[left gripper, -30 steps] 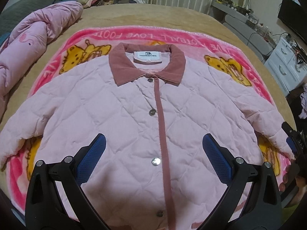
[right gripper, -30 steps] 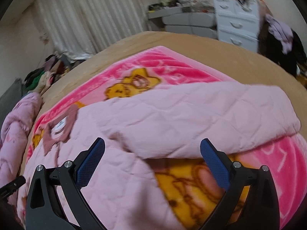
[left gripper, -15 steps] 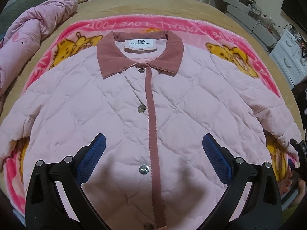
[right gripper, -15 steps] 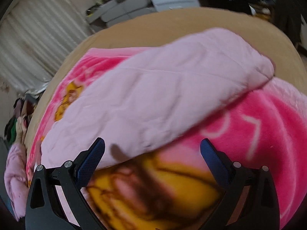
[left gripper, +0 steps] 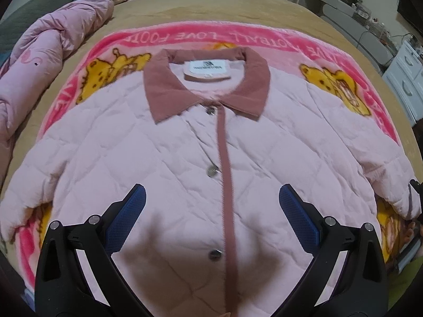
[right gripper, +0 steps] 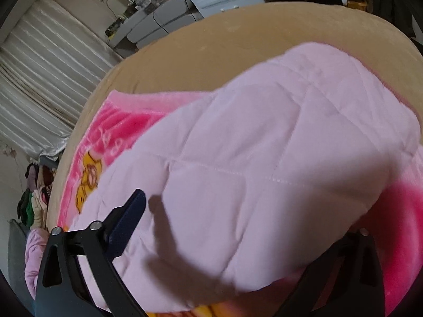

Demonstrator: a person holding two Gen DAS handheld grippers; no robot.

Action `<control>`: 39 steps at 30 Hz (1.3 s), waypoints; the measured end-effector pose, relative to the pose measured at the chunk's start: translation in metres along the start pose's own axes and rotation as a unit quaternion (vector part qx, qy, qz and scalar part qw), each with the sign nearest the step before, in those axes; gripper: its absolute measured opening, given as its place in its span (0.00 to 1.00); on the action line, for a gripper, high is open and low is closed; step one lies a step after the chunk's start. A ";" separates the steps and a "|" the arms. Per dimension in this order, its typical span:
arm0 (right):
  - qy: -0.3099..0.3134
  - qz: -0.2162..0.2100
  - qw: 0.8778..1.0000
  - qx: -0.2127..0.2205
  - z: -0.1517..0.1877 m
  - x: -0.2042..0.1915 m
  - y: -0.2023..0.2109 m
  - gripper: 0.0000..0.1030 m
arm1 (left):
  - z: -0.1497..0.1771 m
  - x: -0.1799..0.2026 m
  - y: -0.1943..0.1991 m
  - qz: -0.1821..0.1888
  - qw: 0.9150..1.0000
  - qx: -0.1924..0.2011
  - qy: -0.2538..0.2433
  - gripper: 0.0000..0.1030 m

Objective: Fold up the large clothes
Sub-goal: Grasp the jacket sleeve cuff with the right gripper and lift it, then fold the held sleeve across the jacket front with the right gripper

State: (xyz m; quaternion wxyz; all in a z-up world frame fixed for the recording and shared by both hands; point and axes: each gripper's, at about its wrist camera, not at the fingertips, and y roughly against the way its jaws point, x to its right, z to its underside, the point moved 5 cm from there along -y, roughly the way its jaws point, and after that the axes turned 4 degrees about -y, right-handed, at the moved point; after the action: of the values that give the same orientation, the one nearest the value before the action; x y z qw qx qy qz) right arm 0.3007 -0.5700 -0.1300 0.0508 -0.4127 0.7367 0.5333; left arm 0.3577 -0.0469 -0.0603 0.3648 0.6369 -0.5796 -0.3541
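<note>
I see bare tan bed [left gripper: 224,2] beyond the pink blanket [left gripper: 238,35], open for passing. A bunched pink quilt [left gripper: 47,42] blocks the left side. The jacket sleeve [right gripper: 264,158] fills my right gripper's [right gripper: 238,237] path.

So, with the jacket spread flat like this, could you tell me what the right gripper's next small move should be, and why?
Probably close the right gripper on the sleeve. Its jaws stand open with the quilted sleeve between them, one finger under the fabric, nothing pinched. The jacket lies flat and buttoned on the blanket, and the left gripper hovers open above its front, so folding that sleeve inward seems the natural start.
</note>
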 end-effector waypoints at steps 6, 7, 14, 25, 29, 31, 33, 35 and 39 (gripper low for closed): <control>0.024 -0.022 0.999 0.024 -0.020 -0.020 0.010 0.32 | -0.014 -0.034 0.009 -0.018 1.000 0.006 0.008 0.92; 0.031 -0.027 0.999 0.030 -0.023 -0.025 0.015 0.28 | -0.016 -0.038 0.010 -0.021 1.000 0.007 0.009 0.92; 0.098 -0.081 0.990 0.068 -0.029 -0.098 0.067 0.21 | -0.033 -0.077 0.027 -0.011 0.999 0.032 0.036 0.92; 0.226 -0.161 0.953 0.117 0.005 -0.228 0.142 0.20 | -0.029 -0.118 0.034 0.011 0.997 0.054 0.057 0.92; 0.268 -0.181 0.938 0.124 0.027 -0.270 0.160 0.20 | -0.027 -0.136 0.042 0.007 0.995 0.072 0.065 0.92; 0.284 -0.187 0.932 0.128 0.039 -0.289 0.166 0.20 | -0.024 -0.147 0.047 0.011 0.993 0.085 0.079 0.92; 0.300 -0.198 0.925 0.127 0.054 -0.309 0.171 0.20 | -0.020 -0.157 0.051 0.019 0.991 0.095 0.094 0.92; 0.312 -0.203 0.919 0.127 0.068 -0.323 0.174 0.20 | -0.016 -0.168 0.053 0.027 0.989 0.102 0.107 0.92; 0.342 -0.220 0.906 0.121 0.105 -0.353 0.179 0.20 | -0.009 -0.180 0.050 0.050 0.985 0.107 0.124 0.92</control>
State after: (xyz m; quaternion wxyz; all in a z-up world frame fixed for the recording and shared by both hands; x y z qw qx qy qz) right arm 0.3744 -0.2719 0.1404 -0.0386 -0.7119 0.6583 0.2415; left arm 0.3279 0.1297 -0.0072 0.3806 0.6814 -0.5957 -0.1897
